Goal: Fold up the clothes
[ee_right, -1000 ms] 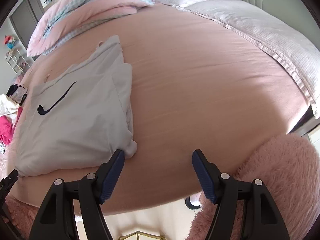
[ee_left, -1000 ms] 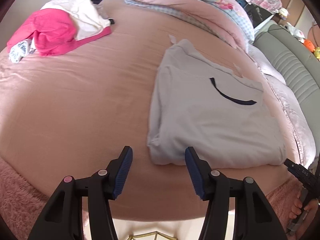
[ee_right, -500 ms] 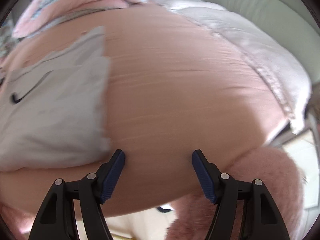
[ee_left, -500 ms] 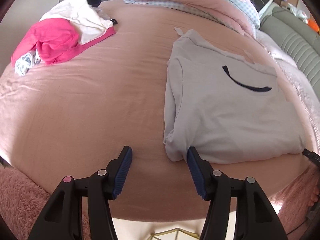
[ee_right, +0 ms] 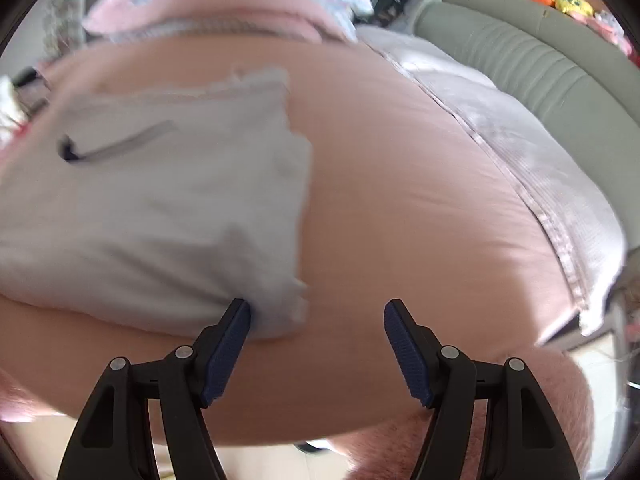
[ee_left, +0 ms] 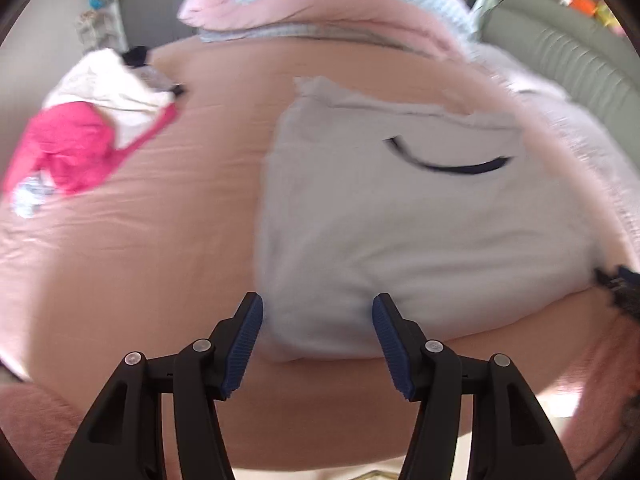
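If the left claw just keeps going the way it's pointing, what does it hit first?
Most likely the near corner of the grey shirt, which sits between the open left claw tips in its view. Depth is unclear through the blur, so it may touch the pink sheet beside it.

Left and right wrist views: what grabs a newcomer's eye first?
The folded pale grey top with its dark swoosh, lying mid-bed on the pink sheet. Both open grippers, left and right, sit at its near corners. A hot-pink garment lies at the far left.
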A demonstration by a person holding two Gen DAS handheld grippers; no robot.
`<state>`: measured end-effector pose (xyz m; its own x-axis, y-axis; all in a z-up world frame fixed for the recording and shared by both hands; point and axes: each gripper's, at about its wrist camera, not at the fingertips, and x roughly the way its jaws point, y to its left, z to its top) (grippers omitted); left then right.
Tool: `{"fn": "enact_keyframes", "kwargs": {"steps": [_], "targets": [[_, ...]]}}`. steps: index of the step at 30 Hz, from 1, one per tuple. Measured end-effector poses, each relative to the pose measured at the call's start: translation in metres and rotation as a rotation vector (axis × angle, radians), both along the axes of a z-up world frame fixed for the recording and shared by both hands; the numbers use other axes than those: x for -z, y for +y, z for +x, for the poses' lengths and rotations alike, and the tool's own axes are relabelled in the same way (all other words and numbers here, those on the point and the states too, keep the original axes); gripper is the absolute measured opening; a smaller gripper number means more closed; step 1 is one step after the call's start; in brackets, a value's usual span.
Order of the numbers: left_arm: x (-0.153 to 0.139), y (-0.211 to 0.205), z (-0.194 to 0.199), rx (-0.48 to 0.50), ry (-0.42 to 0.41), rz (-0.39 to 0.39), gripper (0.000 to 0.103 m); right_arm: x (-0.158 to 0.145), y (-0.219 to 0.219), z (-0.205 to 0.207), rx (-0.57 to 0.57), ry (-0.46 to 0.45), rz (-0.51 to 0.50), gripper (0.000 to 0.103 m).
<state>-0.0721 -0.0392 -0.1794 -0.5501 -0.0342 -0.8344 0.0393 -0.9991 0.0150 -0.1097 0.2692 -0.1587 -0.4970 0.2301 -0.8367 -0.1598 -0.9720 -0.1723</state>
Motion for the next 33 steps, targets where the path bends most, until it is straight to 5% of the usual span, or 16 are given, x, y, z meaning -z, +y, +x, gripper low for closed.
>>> {"fn": "enact_keyframes", "kwargs": {"steps": [6,9,12,17,20,21,23,26,30,33], "targets": [[0.017,-0.06,0.004,-0.176,-0.022,0.52,0.054,-0.019,0.025,0.011,0.026,0.117,-0.279,0.069],[0.018,-0.047,0.001,-0.149,-0.017,0.456,0.054,-0.02,0.02,0.013,-0.002,0.13,-0.383,0.069],[0.023,-0.032,-0.005,-0.121,-0.028,0.362,0.057,-0.003,0.009,0.006,-0.003,0.042,-0.311,0.069],[0.025,-0.033,-0.007,-0.134,0.013,0.423,0.064,0.01,0.022,-0.005,0.055,0.034,-0.413,0.079],[0.024,-0.037,-0.009,-0.124,0.019,0.458,0.039,0.009,0.038,-0.004,0.087,0.069,-0.549,0.077],[0.026,-0.039,-0.009,-0.129,0.015,0.489,0.031,0.011,0.044,-0.005,0.09,0.071,-0.61,0.074],[0.029,-0.044,-0.009,-0.138,0.008,0.547,0.027,0.017,0.049,-0.01,0.066,0.045,-0.716,0.036],[0.029,-0.044,-0.013,-0.15,-0.004,0.542,0.028,0.023,0.046,-0.017,0.039,0.009,-0.77,0.033],[0.019,-0.041,-0.009,-0.171,0.009,0.417,0.043,0.015,0.032,-0.013,0.015,0.021,-0.662,0.034],[0.012,-0.031,-0.007,-0.167,0.012,0.199,0.06,0.008,0.017,-0.011,-0.009,0.033,-0.522,0.039]]}}
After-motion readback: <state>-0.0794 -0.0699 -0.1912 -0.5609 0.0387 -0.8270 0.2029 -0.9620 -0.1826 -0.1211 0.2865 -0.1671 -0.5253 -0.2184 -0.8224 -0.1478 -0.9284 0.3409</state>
